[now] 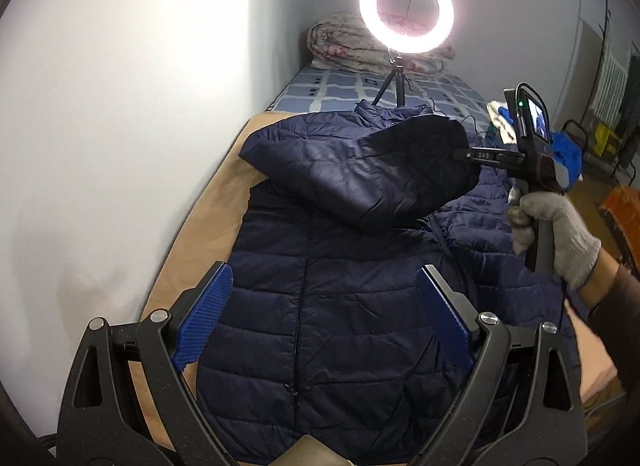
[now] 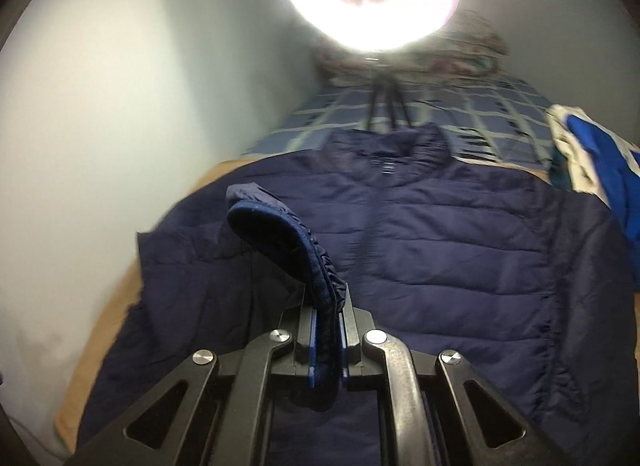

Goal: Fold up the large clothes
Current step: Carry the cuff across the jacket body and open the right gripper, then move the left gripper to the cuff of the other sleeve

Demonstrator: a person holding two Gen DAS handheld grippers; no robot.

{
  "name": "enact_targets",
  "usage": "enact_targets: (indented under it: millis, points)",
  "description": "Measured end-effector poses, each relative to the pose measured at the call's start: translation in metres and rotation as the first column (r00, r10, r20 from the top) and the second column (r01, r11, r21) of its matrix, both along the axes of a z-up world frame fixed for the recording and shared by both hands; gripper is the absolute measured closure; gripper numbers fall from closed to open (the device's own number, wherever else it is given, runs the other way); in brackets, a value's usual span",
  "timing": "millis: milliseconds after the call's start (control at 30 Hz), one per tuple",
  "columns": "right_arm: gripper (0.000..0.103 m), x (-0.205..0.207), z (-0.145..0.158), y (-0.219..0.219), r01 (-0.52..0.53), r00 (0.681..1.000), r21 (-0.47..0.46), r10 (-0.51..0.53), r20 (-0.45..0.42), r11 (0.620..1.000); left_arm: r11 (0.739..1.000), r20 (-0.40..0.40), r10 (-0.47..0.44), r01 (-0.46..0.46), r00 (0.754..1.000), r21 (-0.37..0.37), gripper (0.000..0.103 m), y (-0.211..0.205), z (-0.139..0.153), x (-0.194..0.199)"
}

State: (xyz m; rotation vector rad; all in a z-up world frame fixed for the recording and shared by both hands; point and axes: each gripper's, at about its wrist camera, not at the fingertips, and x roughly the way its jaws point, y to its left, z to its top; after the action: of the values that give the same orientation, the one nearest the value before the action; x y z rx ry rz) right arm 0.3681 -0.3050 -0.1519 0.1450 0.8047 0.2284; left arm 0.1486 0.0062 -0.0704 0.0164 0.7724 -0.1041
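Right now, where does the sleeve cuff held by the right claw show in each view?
Left wrist view: the sleeve cuff is right of centre, lifted above the jacket.
Right wrist view: sleeve cuff is at lower centre, clamped in the right claw.
Shared landmark: the ring light, top of both.

A lit ring light (image 1: 406, 9) on a small black tripod (image 1: 394, 81) stands on the bed — its glare washes the pale wall (image 1: 120, 105) alongside. A blue checked sheet (image 1: 340, 89) covers the far end, with a rolled floral quilt (image 1: 340, 45) behind it — a tan cover (image 1: 216, 209) lies nearer.
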Motion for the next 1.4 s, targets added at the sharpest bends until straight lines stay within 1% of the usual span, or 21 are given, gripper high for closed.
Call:
enact_targets:
  millis: [67,167,300,433,567,767,833,867,900,967,1000,1033,1067,1267,1400]
  points:
    - [0.098,0.004,-0.008,-0.014,0.036,0.999,-0.009,-0.036,0.000,0.999,1.000,-0.007,-0.005,0.005,1.000,0.021,0.009,-0.007,-0.004,0.005]
    - [0.097,0.013,-0.019,-0.035,0.084,0.996,-0.026,-0.084,-0.008,0.996,1.000,-0.024,-0.010,0.010,1.000,0.023,0.008,-0.014,-0.009,0.010]
    - [0.098,0.023,-0.031,-0.058,0.150,0.988,-0.044,-0.151,-0.013,0.988,0.999,-0.028,-0.007,0.009,1.000,0.041,0.008,-0.019,-0.012,0.013]
    - [0.097,0.038,-0.043,-0.078,0.213,0.976,-0.067,-0.215,-0.029,0.975,0.999,-0.033,-0.009,0.010,0.999,0.034,0.009,-0.021,-0.012,0.015]
    - [0.097,0.053,-0.054,-0.091,0.231,0.969,-0.052,-0.234,-0.077,0.972,0.999,-0.034,-0.013,0.014,0.999,0.039,0.008,-0.022,-0.012,0.016]
    - [0.096,0.063,-0.070,-0.082,0.225,0.963,-0.123,-0.240,-0.121,0.966,0.999,-0.033,-0.012,0.014,0.999,0.040,0.008,-0.023,-0.013,0.017]
    - [0.091,0.065,-0.074,-0.081,0.232,0.958,-0.147,-0.252,-0.134,0.961,0.999,-0.032,-0.009,0.010,0.999,0.041,0.008,-0.023,-0.013,0.018]
    - [0.082,0.066,-0.075,-0.082,0.235,0.957,-0.155,-0.257,-0.136,0.960,0.999,-0.033,-0.012,0.013,0.999,0.037,0.008,-0.023,-0.013,0.018]
    - [0.076,0.065,-0.076,-0.083,0.238,0.956,-0.158,-0.260,-0.139,0.958,0.999,-0.032,-0.014,0.015,0.999,0.032,0.008,-0.023,-0.013,0.018]
    - [0.062,0.061,-0.072,-0.085,0.242,0.956,-0.154,-0.262,-0.128,0.958,0.999,-0.020,-0.020,0.021,1.000,0.034,0.009,-0.025,-0.010,0.016]
    - [0.057,0.058,-0.070,-0.086,0.242,0.957,-0.152,-0.261,-0.123,0.958,0.999,-0.011,-0.023,0.023,1.000,0.040,0.009,-0.027,-0.009,0.015]
    - [0.047,0.054,-0.065,-0.088,0.240,0.959,-0.149,-0.258,-0.114,0.959,0.999,-0.001,-0.026,0.026,1.000,0.047,0.008,-0.028,-0.007,0.013]
    - [0.040,0.048,-0.059,-0.088,0.240,0.961,-0.147,-0.256,-0.101,0.960,0.998,0.005,-0.027,0.026,1.000,0.051,0.009,-0.029,-0.006,0.012]
    - [0.038,-0.001,-0.006,-0.097,0.221,0.974,-0.128,-0.225,-0.019,0.967,0.995,0.028,-0.067,0.065,0.997,0.070,0.008,-0.044,0.000,0.005]
    - [0.037,-0.058,0.039,-0.108,0.232,0.973,-0.115,-0.229,0.042,0.966,0.993,0.040,-0.103,0.100,0.994,0.064,0.009,-0.057,0.005,-0.001]
